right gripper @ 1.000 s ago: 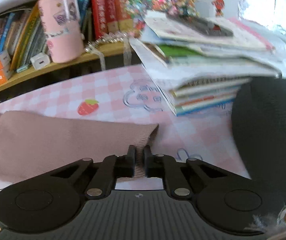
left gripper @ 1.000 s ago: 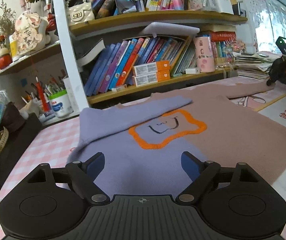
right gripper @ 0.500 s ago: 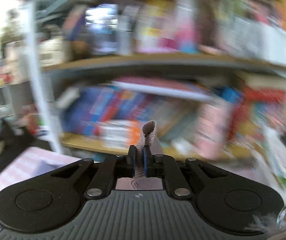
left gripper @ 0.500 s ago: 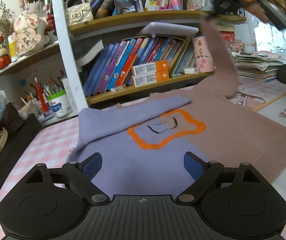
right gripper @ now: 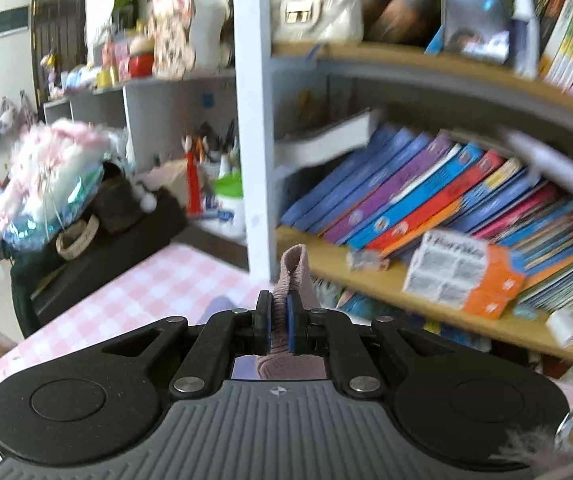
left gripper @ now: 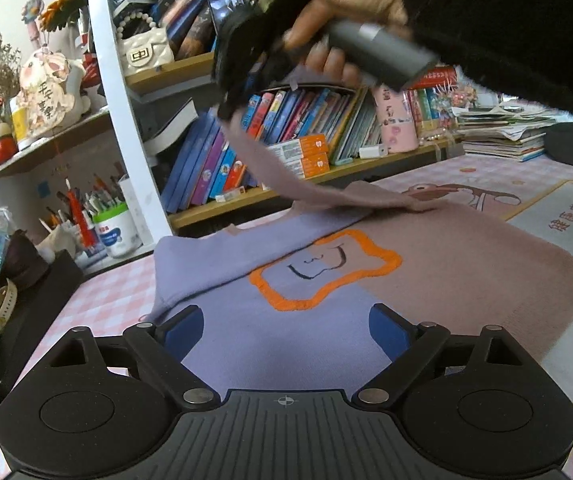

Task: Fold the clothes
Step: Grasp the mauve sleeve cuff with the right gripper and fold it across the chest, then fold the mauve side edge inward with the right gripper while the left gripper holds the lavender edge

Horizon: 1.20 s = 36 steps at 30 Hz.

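Right gripper (right gripper: 279, 322), jaws pinched on mauve knit sleeve (left gripper: 286, 176), lifts it upper-centre over soft lilac-and-mauve sweater (left gripper: 310, 320) flat mid-frame; left gripper (left gripper: 286, 330) w/ jaws wide, empty.

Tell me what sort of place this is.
Probably a home study or child's room: a bookshelf packed with picture books, a pen pot and toys on a side shelf, and a sweater spread on a pink checked table.
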Each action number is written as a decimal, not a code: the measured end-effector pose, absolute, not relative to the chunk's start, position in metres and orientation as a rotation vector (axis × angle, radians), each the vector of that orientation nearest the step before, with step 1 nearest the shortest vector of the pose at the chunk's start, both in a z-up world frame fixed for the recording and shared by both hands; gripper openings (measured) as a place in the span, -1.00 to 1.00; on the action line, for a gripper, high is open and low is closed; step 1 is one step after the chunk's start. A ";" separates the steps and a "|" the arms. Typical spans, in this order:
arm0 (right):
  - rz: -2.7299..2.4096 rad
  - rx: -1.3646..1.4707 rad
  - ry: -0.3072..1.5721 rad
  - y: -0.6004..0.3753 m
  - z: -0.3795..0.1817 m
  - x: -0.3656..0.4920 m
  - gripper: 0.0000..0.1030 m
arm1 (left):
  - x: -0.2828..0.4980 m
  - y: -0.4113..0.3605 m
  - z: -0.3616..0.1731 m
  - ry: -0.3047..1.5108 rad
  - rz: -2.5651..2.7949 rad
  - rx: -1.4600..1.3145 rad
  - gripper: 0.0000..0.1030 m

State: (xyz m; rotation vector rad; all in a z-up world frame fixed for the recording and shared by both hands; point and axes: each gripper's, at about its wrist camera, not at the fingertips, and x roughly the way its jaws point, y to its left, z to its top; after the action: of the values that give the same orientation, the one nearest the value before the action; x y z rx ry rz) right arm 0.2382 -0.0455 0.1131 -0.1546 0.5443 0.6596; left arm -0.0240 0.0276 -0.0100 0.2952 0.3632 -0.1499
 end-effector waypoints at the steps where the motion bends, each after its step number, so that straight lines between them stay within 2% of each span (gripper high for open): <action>1: 0.662 -0.153 0.560 -0.043 0.107 0.240 -0.86 | -0.024 0.028 -0.010 0.363 -0.151 0.296 0.79; 5: 0.681 -0.136 0.603 -0.038 0.088 0.244 -0.82 | -0.024 0.027 -0.010 0.364 -0.155 0.300 0.79; 9: 0.689 -0.145 0.607 -0.061 0.083 0.215 -0.58 | -0.023 0.027 -0.011 0.370 -0.152 0.298 0.79; 18: 0.706 -0.166 0.617 -0.111 0.071 0.149 -0.42 | -0.021 0.027 -0.011 0.385 -0.129 0.303 0.79; 27: 0.552 -0.210 0.603 -0.211 0.028 0.045 -0.18 | -0.046 0.052 0.000 0.384 -0.072 0.229 0.79; 36: 0.475 -0.001 0.692 -0.278 -0.012 0.005 -0.18 | -0.067 0.117 0.001 0.535 0.040 -0.023 0.77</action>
State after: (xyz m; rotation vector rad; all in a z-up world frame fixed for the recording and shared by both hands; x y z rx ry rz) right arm 0.0046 -0.2781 -0.0121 -0.0008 0.6921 0.4746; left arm -0.0666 0.1169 0.0010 -0.0230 0.5352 0.0395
